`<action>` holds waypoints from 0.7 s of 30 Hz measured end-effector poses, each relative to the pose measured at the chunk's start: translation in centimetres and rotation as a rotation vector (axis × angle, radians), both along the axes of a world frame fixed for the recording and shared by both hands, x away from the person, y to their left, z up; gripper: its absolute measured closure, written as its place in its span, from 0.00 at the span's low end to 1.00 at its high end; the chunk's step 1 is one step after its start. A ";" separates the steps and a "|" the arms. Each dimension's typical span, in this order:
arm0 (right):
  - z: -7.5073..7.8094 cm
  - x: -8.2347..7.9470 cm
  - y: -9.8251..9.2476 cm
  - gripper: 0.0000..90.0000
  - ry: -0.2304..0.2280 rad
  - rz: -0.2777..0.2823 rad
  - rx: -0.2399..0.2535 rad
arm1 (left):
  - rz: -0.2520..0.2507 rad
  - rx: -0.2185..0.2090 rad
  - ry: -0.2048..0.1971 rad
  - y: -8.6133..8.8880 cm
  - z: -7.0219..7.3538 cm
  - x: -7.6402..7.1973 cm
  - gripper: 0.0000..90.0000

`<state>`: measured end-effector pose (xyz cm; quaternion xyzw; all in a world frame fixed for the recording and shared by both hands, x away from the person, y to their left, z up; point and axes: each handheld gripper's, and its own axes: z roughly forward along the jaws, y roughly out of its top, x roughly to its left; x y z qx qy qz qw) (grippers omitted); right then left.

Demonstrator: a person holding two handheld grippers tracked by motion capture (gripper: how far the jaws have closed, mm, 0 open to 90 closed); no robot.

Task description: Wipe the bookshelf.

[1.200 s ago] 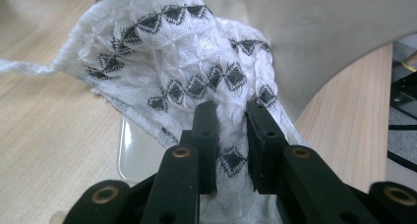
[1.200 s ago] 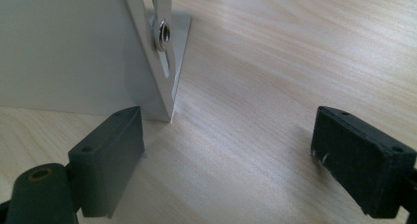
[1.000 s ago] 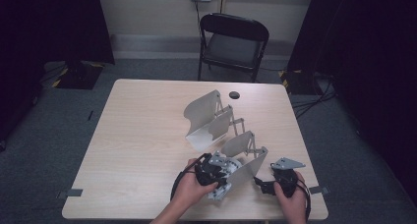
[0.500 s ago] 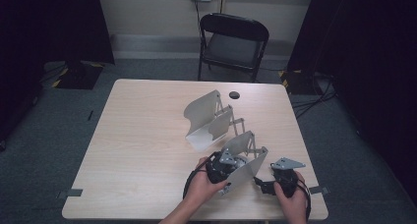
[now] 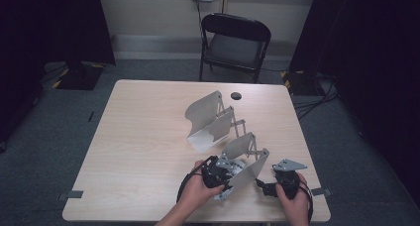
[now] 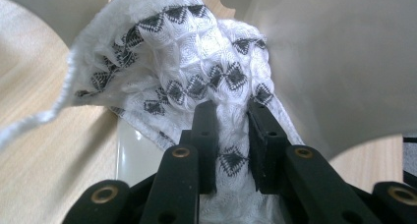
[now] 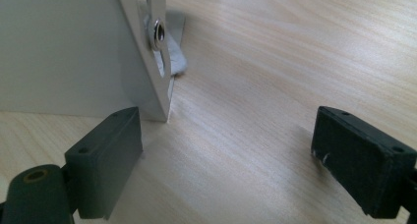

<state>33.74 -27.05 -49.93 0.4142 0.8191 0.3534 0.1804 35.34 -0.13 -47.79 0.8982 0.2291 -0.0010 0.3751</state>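
A white cloth (image 6: pixel 196 62) with black diamond patterns is bunched up inside a grey hinged metal panel frame (image 5: pixel 247 156). My left gripper (image 6: pixel 231 111) is shut on a fold of this cloth. Its jaws have just been closing a little further with the cloth between them. In the high view that left gripper (image 5: pixel 220 172) sits at the near end of the frame, held by the left hand. My right gripper (image 7: pixel 226 135) stands open on the table, its left pad next to the panel's corner (image 7: pixel 162 106) and nothing between the pads. The high view has the right gripper (image 5: pixel 270 186) just right of the frame.
A second curved grey panel (image 5: pixel 205 112) of the frame rises toward mid-table. A small black round object (image 5: pixel 236 95) lies near the far edge. A black folding chair (image 5: pixel 235 42) stands behind the wooden table (image 5: pixel 138 137). The table's left half is bare wood.
My left hand nudged slightly right toward the panel, then eased back a little. The right hand has kept still.
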 end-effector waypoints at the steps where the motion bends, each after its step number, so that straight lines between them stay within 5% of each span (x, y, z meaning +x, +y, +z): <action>1: 0.0 0.0 0.0 0.13 0.000 0.000 0.000 | 0.004 -0.006 0.005 0.1 0.0 -0.1 0.84; 16: 0.0 0.0 0.0 0.13 -0.002 -0.001 0.000 | 0.025 -0.003 0.041 1.8 0.8 -0.3 0.87; 21: 0.0 0.0 0.0 0.13 -0.002 -0.001 0.000 | 0.027 -0.034 0.021 2.1 3.3 0.0 0.88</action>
